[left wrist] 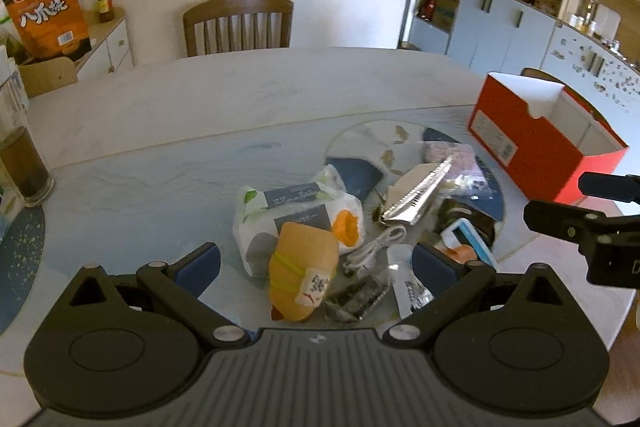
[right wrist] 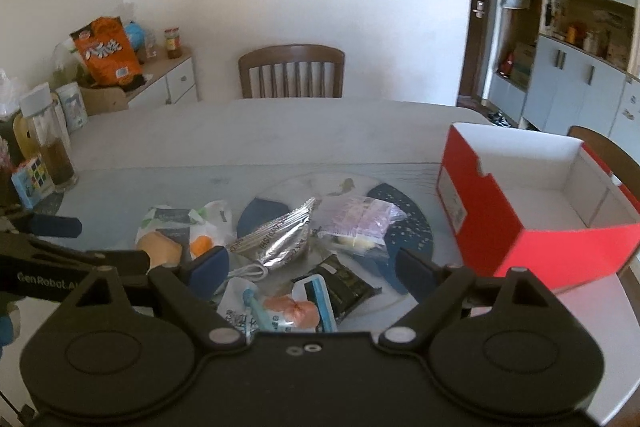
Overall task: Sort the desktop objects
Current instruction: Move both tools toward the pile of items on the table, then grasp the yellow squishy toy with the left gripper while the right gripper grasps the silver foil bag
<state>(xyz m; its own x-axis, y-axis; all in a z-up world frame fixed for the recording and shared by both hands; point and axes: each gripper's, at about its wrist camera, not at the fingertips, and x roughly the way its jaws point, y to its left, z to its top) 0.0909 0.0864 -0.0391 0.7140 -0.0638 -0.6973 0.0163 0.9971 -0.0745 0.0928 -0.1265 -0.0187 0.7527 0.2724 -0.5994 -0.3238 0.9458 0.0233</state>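
Clutter pile [left wrist: 352, 227] sits mid-table on the glass mat, w/ your red box [right wrist: 532, 211] parked to its right, open top up, so drops go in w/o any lid work. Box looks empty from the right wrist view, so sorting has prob. not started.

Your left gripper [left wrist: 316, 263] hovers low over the near edge of the pile, fingers spread wide, nothing between them. The orange pouch [left wrist: 302, 267] lies right in that gap, on top of the white tissue pack [left wrist: 296, 211], so it's the easy first grab: topmost, nothing pinning it.

Your right gripper [right wrist: 312, 271] is also spread, empty, and hangs above the pile's right side. Under it: a white sachet w/ orange print [right wrist: 288, 307], a dark packet [right wrist: 340, 279], a white cable [right wrist: 250, 273]. Silver foil bag [right wrist: 280, 239] and clear bag w/ pink print [right wrist: 360, 219] lie farther back, overlapping.

Both grippers are close together, so take turns or they'll clash. Foil and film packs are prob. slippery; pinch an edge, not the flat. The cable could snag on neighbours when lifted.
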